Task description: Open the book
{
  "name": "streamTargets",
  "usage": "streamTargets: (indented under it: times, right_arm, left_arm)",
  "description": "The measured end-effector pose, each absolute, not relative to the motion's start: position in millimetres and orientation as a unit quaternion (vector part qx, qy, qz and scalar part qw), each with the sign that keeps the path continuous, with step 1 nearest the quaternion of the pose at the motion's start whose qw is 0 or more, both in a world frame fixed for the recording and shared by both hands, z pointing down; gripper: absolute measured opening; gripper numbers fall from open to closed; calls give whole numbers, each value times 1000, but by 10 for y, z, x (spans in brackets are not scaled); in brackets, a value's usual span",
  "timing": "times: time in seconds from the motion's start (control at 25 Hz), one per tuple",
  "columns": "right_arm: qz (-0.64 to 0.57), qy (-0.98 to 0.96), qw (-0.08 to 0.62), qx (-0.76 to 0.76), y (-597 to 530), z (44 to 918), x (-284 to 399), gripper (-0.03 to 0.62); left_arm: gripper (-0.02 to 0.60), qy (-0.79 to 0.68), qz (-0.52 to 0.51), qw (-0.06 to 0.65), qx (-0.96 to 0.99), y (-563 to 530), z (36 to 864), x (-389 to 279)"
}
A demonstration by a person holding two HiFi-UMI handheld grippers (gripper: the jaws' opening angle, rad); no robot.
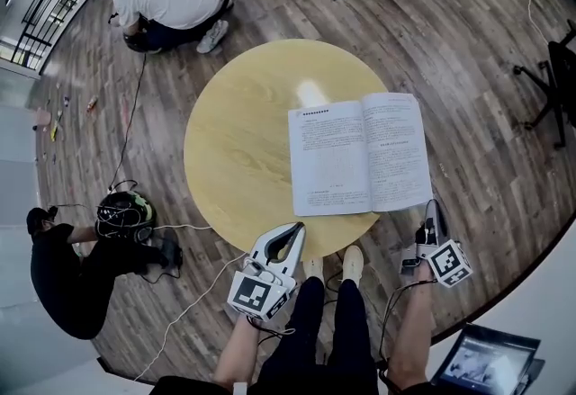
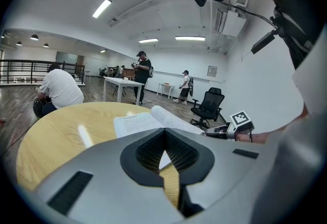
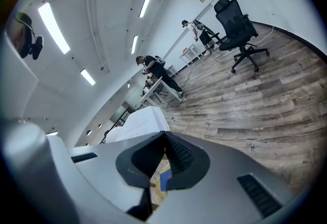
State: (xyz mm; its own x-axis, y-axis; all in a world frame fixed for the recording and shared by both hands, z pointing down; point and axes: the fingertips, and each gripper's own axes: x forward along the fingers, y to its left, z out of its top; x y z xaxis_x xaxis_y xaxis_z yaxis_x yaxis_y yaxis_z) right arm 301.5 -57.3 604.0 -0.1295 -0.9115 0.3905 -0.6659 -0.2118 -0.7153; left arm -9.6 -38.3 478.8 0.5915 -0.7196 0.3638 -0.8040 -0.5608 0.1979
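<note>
The book [image 1: 360,155] lies open on the right part of our round desk [image 1: 238,141], near its front edge. We hold the left tongs [image 1: 295,229] at that edge and the right tongs [image 1: 430,209] just past it, both pinched together and empty.

left hand-held gripper [image 2: 165,130]: jaws together, tips meet, nothing between them
surface [image 2: 56,139]: round, light wood, glare streak on top
book [image 2: 145,122]: lies open on the surface just past the jaw tips, printed pages up, right half bulges higher
right hand-held gripper [image 2: 217,132]: at right, beside the book's far edge, marker cube on top
background: black office chair [image 2: 208,105]; white table [image 2: 120,83]; person in white shirt [image 2: 59,91] crouched on floor
</note>
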Motion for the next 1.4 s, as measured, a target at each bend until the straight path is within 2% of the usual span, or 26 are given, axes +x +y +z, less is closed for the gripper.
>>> streamTargets:
  times: [0.32,0.76,0.96,1.4]
  right_arm:
    - [-428,624,141,-639,-557,6140,3067,6]
    - [-414,641,135,-632,-570,6199,3076,8]
    - [-397,652,141,-630,-610,6162,3064,9]
    - [-347,671,114,-645,-566,5933,3126,16]
  left_arm:
    - [-3,-449,107,179,869,-603,5080,-3]
    - [-3,-471,145,186,850,-673,5518,-128]
    - [-3,-467,232,146,841,-696,5679,-60]
    - [-3,-500,178,144,836,-696,5580,-161]
